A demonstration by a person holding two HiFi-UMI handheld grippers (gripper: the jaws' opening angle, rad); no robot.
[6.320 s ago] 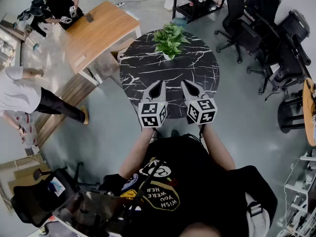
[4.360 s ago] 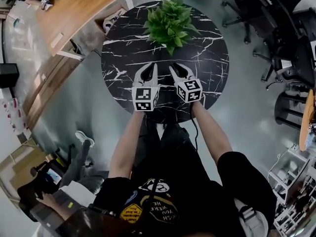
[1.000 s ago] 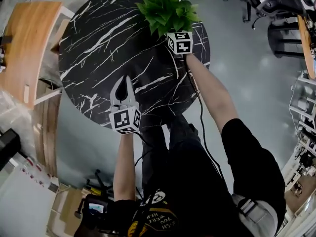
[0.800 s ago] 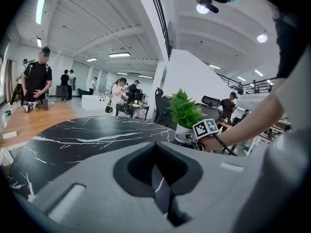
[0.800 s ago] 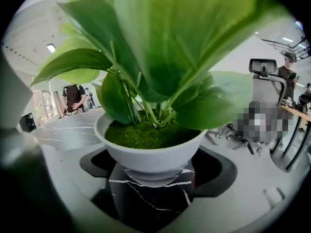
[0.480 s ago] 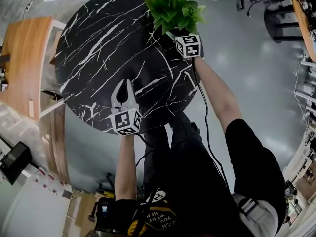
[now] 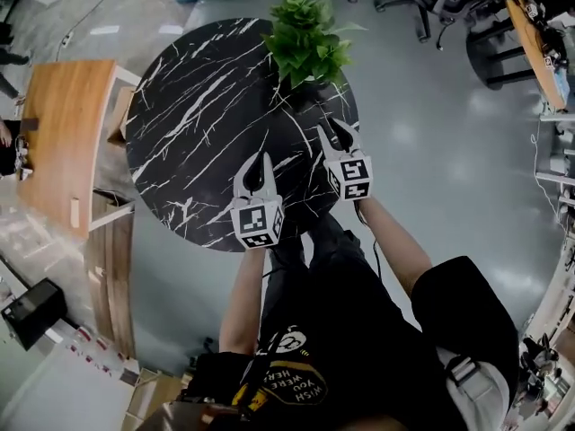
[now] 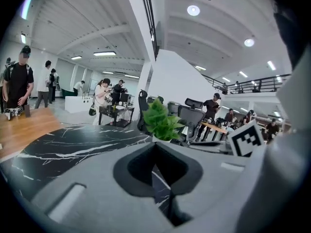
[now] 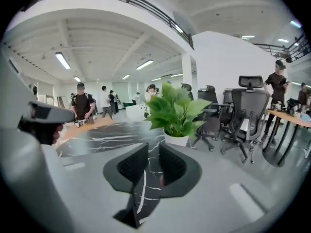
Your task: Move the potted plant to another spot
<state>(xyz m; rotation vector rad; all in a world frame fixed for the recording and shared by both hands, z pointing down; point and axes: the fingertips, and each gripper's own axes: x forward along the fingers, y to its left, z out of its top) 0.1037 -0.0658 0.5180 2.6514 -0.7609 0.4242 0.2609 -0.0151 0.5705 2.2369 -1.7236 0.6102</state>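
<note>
Over the tabletop's (image 7: 189, 124) near edge, the left gripper (image 7: 259, 162) has its jaws pressed together, empty. The right gripper's (image 7: 331, 133) jaws have just been closing to a narrow gap, with nothing between them. The potted plant (image 7: 305, 43) stands free at the far right edge, so the move looks done.

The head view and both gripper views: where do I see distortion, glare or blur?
Head view: the fisheye bends the room around the round black marble table, and pale glare lies on the grey floor. Left gripper view: dark corners, a round ceiling lamp blown out. Right gripper view: the green potted plant is sharp, the picture's edges curve and darken.
</note>
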